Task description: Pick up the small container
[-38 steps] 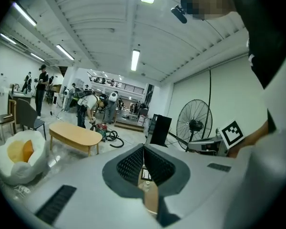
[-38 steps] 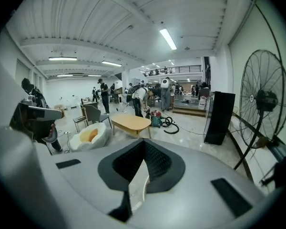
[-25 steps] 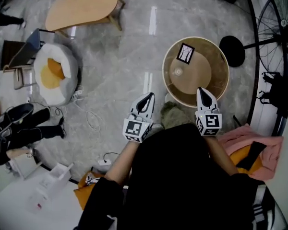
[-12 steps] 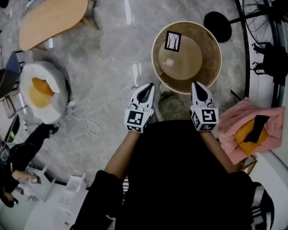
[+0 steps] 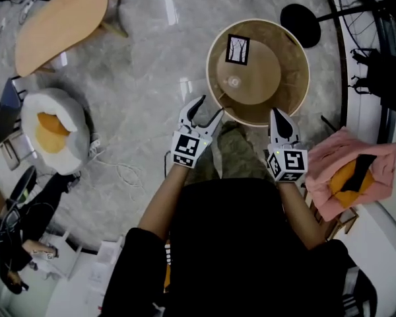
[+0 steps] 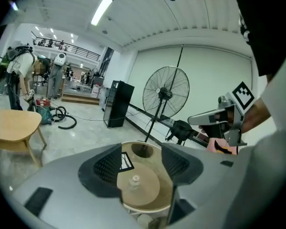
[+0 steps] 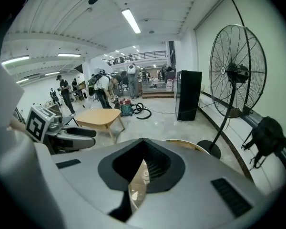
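Note:
The small container (image 5: 233, 81), a little clear pot, stands near the middle of a round wooden table (image 5: 287, 94), beside a black-and-white marker card (image 5: 237, 48). My left gripper (image 5: 210, 105) hovers at the table's near-left rim; its jaws have just been opening and stand apart with nothing between them. In the left gripper view the small container (image 6: 134, 180) shows beyond the open left gripper (image 6: 140, 149). My right gripper (image 5: 278, 114) is shut and empty at the near-right rim. Through the narrow slit of the right gripper (image 7: 143, 142) I glimpse the container (image 7: 146, 173).
A standing fan (image 5: 376, 18) with a black round base (image 5: 300, 25) stands to the right of the table. A pink cloth over something orange (image 5: 356, 174) lies at the right. An oval wooden table (image 5: 59, 22) and an egg-shaped cushion (image 5: 53, 127) are at the left.
The left gripper's jaws, shut in both earlier frames, now stand apart. Both grippers have come down closer to the round table's near rim.

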{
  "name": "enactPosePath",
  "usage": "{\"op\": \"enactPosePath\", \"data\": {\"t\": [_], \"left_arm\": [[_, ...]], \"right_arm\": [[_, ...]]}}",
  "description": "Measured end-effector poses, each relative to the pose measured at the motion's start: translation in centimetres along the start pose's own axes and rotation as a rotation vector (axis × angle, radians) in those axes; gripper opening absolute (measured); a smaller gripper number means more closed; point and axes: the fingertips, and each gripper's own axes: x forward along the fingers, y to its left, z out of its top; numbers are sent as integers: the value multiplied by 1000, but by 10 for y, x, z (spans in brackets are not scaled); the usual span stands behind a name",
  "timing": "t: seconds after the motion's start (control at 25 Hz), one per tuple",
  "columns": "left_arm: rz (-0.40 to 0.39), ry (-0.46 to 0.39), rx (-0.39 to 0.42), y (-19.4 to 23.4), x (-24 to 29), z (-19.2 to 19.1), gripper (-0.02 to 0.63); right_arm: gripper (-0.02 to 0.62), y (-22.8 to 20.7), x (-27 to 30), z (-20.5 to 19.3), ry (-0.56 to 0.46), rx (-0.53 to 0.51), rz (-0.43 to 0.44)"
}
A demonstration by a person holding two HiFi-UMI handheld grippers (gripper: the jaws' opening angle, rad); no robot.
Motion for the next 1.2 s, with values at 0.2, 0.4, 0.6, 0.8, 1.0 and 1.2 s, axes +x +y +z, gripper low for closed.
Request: {"op": "enactPosePath", "data": {"t": [0.2, 0.4, 0.6, 0.8, 1.0, 1.2], "left_arm": [[-37, 53, 12, 14, 51, -47, 290], [-82, 111, 62, 19, 103, -110, 298], [-114, 193, 140, 23, 166, -168, 310], [-87, 239, 143, 32, 208, -216, 310], [-78, 253, 141, 52, 236, -253, 310], [-80, 256, 163, 53, 259, -273, 325]], "right_arm": [[21, -29, 28, -40, 51, -24, -2], [21, -31, 67, -74, 72, 22, 23], [21, -36, 101, -96, 77, 37, 82], [21, -50, 106, -129, 95, 41, 134], [21, -62, 125, -172, 177, 37, 137], [21, -80, 132, -193, 213, 60, 135]]}}
